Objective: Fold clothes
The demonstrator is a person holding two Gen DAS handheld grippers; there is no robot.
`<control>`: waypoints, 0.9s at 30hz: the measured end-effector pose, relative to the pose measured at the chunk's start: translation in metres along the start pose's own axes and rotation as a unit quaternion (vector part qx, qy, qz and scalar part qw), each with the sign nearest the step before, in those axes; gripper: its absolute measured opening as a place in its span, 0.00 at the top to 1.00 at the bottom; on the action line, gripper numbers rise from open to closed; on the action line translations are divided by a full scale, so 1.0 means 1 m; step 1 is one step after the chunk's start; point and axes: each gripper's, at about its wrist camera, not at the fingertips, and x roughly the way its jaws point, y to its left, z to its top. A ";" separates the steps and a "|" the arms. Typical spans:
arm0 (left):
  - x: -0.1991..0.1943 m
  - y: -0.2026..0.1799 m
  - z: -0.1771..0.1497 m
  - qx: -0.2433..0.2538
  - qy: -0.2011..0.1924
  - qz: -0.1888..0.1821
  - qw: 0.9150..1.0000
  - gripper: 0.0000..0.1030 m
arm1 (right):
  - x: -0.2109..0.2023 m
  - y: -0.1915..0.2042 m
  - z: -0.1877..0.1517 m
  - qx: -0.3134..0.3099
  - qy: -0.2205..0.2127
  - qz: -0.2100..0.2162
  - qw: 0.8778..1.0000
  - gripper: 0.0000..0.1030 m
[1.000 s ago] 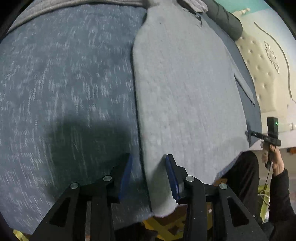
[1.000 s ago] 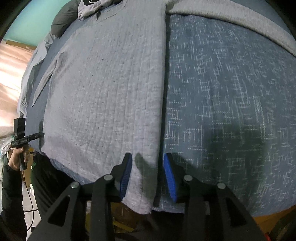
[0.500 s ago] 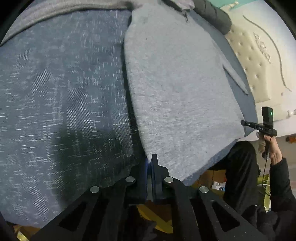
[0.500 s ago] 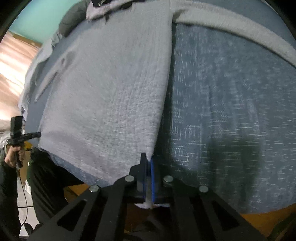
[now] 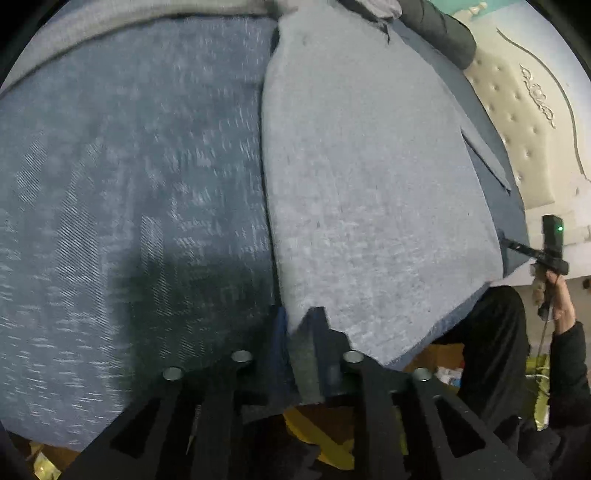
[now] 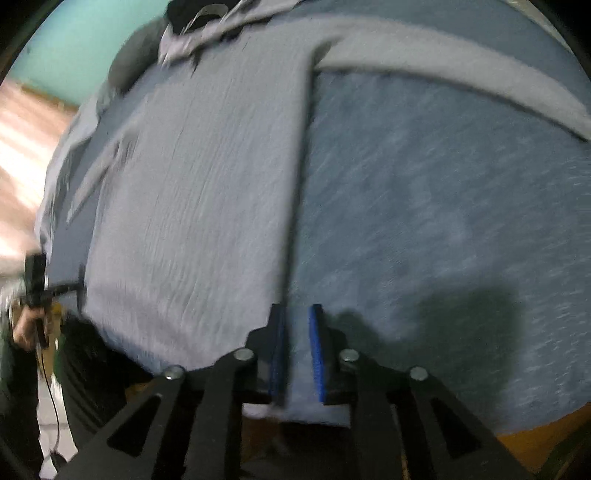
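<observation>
The grey garment (image 5: 369,184) lies flat on the blue bedspread (image 5: 129,203), its long side edge running straight ahead of the left gripper (image 5: 299,332); bare bedspread spreads wide beside it. The left gripper's narrowly parted jaws pinch the hem corner. The right gripper (image 6: 297,332), jaws slightly apart, holds the opposite hem corner (image 6: 295,369).

A bed (image 5: 122,192) covered in a dark blue cover flecked with white carries everything. A light grey garment (image 5: 369,177) lies spread flat directly on it, its hem at the bed's near edge. One long grey sleeve (image 6: 461,74) stretches out from the garment's far end, across the cover. Beyond the garment's collar, a crumpled pale cloth (image 6: 221,26) and a dark bundle (image 5: 439,26) lie on the bed.
</observation>
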 end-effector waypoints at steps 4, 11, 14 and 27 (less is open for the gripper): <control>-0.015 -0.001 0.012 -0.017 -0.042 0.006 0.999 0.76 | -0.023 -0.042 0.022 0.060 -0.058 -0.020 0.996 0.67; -0.029 0.001 0.036 -0.071 -0.121 0.012 0.990 0.70 | -0.054 -0.136 0.066 0.189 -0.168 -0.020 0.967 0.59; -0.032 0.005 0.067 -0.081 -0.146 0.028 0.986 0.69 | -0.065 -0.175 0.073 0.235 -0.195 -0.027 0.952 0.58; -0.027 0.038 0.125 -0.113 -0.220 0.072 0.966 0.65 | -0.083 -0.292 0.087 0.349 -0.266 -0.065 0.896 0.52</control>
